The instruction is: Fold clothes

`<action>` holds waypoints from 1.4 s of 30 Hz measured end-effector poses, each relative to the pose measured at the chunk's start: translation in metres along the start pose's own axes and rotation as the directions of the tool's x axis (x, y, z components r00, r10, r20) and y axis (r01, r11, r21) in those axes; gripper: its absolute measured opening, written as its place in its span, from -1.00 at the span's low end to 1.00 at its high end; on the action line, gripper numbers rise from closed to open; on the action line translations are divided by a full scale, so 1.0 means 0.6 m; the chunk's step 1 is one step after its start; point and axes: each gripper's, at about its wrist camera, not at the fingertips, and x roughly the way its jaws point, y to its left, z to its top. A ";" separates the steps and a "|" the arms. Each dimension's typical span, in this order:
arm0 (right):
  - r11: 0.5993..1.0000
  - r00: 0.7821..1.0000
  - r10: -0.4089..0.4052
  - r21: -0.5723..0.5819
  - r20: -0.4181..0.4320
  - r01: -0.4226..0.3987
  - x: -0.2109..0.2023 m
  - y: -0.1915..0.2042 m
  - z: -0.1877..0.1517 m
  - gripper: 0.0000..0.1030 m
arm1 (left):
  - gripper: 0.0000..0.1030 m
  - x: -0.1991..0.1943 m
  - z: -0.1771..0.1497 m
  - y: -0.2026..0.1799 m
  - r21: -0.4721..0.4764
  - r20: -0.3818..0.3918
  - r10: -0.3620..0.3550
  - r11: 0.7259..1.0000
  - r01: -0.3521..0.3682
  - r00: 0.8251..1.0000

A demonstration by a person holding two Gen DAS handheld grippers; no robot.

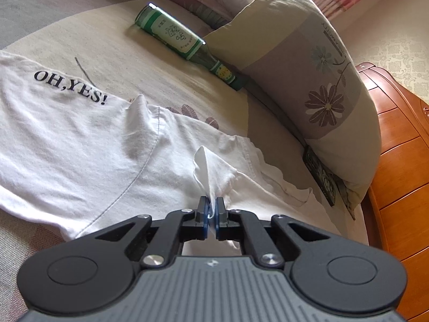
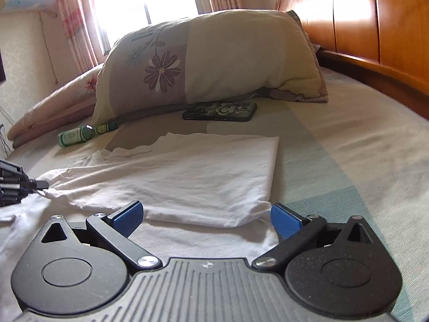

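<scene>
White T-shirt (image 1: 80,145) fold pinched in L gripper (image 1: 211,206); R gripper (image 2: 206,218) wide open, empty, just above hem.

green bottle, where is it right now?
The green bottle lies on its side on the bed, neck tucked against the floral pillow, beyond the white T-shirt. In the right wrist view it sits at far left, left of the phone.
</scene>
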 end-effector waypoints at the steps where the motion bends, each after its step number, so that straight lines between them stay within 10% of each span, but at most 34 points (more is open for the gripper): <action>1: 0.999 1.000 -0.009 -0.038 -0.002 0.009 -0.001 0.004 -0.002 1.00 | -0.95 0.004 -0.003 0.003 -0.007 -0.012 0.007 1.000 -0.007 1.000; 11: 0.999 0.998 0.034 -0.027 0.050 -0.033 -0.018 -0.007 0.005 0.98 | -0.85 -0.037 -0.008 0.000 0.116 0.053 0.012 0.993 -0.019 0.998; 18: 0.991 0.992 0.092 0.086 0.084 -0.099 0.009 0.012 0.029 0.98 | -0.43 -0.064 0.002 -0.014 0.245 0.118 0.046 0.967 -0.074 0.992; 26: 0.977 0.995 0.056 0.208 -0.077 -0.039 0.109 0.038 0.034 0.98 | -0.31 0.026 -0.004 -0.084 0.416 0.033 0.006 0.909 -0.019 0.999; 36: 1.000 0.990 -0.002 -0.015 -0.139 0.000 0.060 0.025 0.000 0.98 | -0.23 0.045 -0.012 -0.096 0.479 -0.048 0.108 0.875 -0.072 0.993; 42: 1.000 0.988 0.001 0.010 -0.157 0.001 0.051 0.024 -0.001 1.00 | -0.22 0.063 -0.015 -0.221 0.602 -0.131 -0.003 0.794 0.082 0.991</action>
